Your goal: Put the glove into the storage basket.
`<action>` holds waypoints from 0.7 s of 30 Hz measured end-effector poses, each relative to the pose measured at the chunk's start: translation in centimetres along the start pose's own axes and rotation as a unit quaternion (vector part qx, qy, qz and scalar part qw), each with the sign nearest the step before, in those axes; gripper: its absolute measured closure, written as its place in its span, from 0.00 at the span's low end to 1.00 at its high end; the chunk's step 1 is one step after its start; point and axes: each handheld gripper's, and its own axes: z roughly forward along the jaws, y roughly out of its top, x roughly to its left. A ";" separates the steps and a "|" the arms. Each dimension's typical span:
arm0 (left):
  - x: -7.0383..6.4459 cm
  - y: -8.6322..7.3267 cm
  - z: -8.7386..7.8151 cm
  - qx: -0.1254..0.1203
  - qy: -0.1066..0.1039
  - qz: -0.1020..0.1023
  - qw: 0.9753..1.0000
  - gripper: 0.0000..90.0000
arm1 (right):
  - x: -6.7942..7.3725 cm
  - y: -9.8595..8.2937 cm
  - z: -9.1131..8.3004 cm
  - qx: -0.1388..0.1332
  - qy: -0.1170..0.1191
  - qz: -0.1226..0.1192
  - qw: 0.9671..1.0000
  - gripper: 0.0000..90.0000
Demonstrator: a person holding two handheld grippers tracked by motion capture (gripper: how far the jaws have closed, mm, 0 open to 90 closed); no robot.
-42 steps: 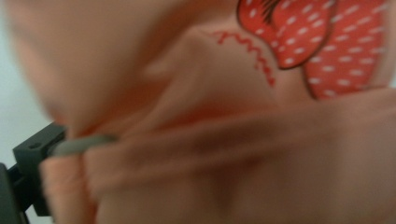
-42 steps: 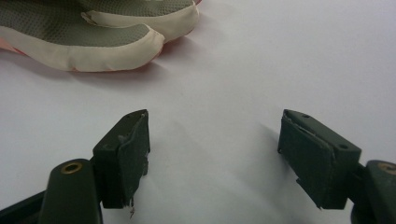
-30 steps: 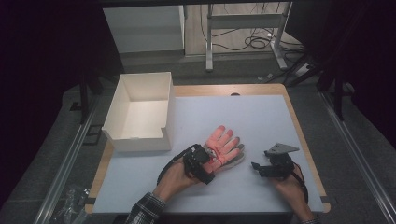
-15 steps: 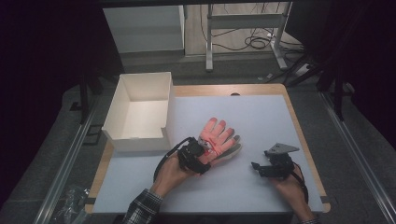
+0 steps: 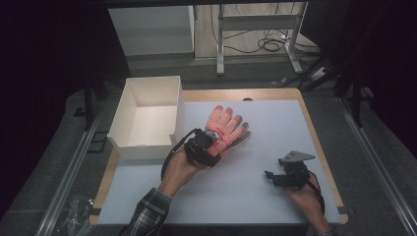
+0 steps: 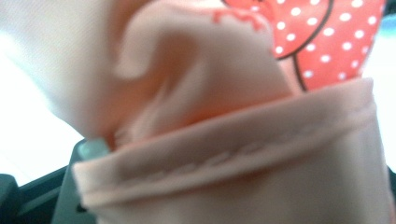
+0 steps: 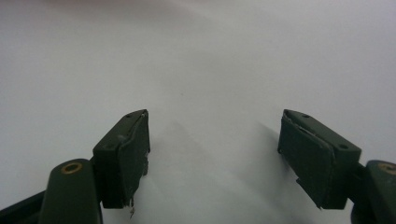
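Observation:
A peach-pink glove with a red white-dotted print lies fingers away from me on the white table mat. My left gripper is shut on its cuff end, held by a hand in a plaid sleeve. In the left gripper view the stitched cuff sits right against the camera and hides the jaws. My right gripper hovers low over the mat at the front right, apart from the glove. It stands open with bare mat between its fingers.
An open white cardboard box stands at the mat's left side, just left of the glove and left gripper. Wooden table edges frame the mat. Beyond the table lie a dark floor, desk legs and cables.
My left gripper has carried the glove away from me and a little to the left, nearer the box. The right gripper has barely moved.

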 end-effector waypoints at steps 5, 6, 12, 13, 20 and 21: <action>0.5 1.4 -0.7 -0.002 0.005 -0.008 1.000 0.41 | 0.0 0.0 0.0 0.000 -0.001 -0.002 1.000 0.28; 0.6 1.7 -0.8 -0.001 0.009 -0.009 1.000 0.41 | 0.0 0.0 0.0 0.000 0.000 0.000 1.000 0.28; 1.2 3.3 -1.3 -0.004 0.020 -0.018 1.000 0.41 | 0.0 0.0 0.0 0.001 0.000 -0.001 1.000 0.28; 1.4 3.5 -1.5 -0.002 0.023 -0.018 1.000 0.41 | 0.0 0.0 0.0 0.000 0.000 -0.001 1.000 0.28; 2.9 5.0 -2.7 -0.004 0.036 -0.035 0.999 0.40 | 0.0 0.0 0.0 -0.001 0.000 0.000 1.000 0.28; 3.1 5.2 -2.9 -0.008 0.040 -0.041 0.998 0.40 | 0.0 0.0 0.0 -0.001 0.000 0.000 1.000 0.28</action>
